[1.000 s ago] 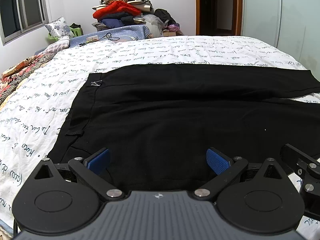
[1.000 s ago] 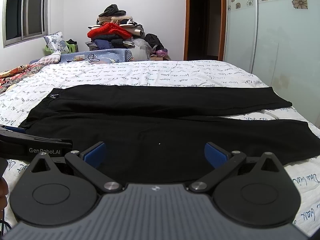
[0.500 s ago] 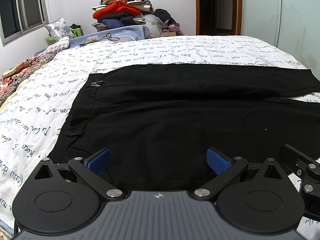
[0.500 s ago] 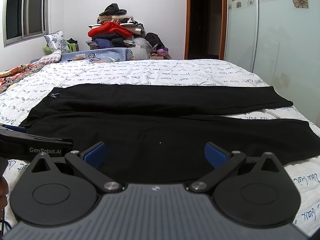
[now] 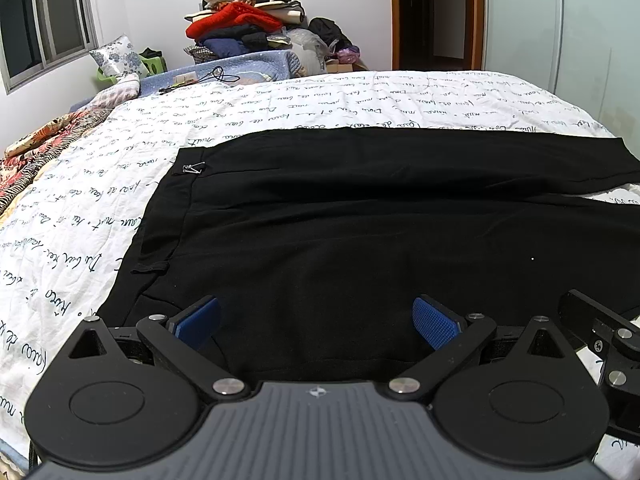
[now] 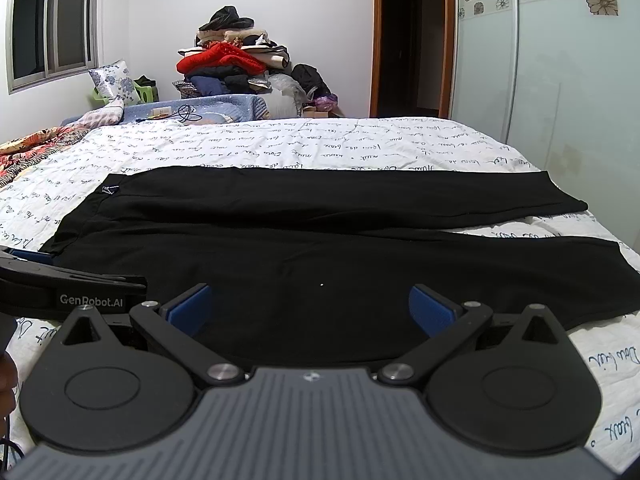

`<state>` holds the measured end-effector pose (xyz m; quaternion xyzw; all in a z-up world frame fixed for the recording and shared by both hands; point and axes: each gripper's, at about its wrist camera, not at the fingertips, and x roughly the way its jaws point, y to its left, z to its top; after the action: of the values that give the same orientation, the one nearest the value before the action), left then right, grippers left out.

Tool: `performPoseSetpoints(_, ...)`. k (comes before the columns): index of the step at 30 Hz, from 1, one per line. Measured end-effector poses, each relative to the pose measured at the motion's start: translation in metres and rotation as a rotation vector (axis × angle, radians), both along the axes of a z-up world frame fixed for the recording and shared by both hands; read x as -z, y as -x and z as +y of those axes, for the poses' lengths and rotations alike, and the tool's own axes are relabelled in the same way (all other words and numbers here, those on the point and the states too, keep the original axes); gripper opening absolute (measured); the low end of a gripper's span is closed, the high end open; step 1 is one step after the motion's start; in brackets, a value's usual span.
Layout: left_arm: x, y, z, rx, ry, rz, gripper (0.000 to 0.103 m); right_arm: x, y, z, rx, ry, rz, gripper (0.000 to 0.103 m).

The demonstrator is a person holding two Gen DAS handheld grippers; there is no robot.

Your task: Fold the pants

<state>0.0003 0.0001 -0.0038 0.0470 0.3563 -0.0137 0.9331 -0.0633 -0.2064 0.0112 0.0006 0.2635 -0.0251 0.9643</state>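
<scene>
On the script-printed bedspread [image 5: 320, 100], black pants [image 5: 360, 220] lie flat for folding, left gripper [image 5: 316, 320] and right gripper [image 6: 310, 310] gaping wide, empty, poised over the near edge.

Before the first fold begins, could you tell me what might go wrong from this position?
1. Both grippers, left and right, are open over the near edge of the black pants; a pinch there may also catch the script-printed bedsheet.
2. The two legs lie splayed apart at the hems, so a lengthwise fold may end up misaligned.
3. The metal clip at the waistband could snag.
</scene>
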Motion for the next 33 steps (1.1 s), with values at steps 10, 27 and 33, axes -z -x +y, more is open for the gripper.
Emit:
performPoseSetpoints(10, 0.0002, 0.0007, 0.0002, 0.003, -0.007, -0.004, 0.103, 0.002, -0.003, 0.0001, 0.003, -0.005, 0.005, 0.103)
performPoseSetpoints(27, -0.0027, 0.0021, -0.0045, 0.005, -0.008, -0.014, 0.103, 0.0016, -0.0019, 0.0, 0.005, -0.005, 0.003, 0.103)
performPoseSetpoints(33, -0.0032, 0.002, -0.0067, 0.007, -0.02, -0.015, 0.103, 0.0018, -0.0022, 0.0002, 0.004, -0.005, 0.005, 0.103)
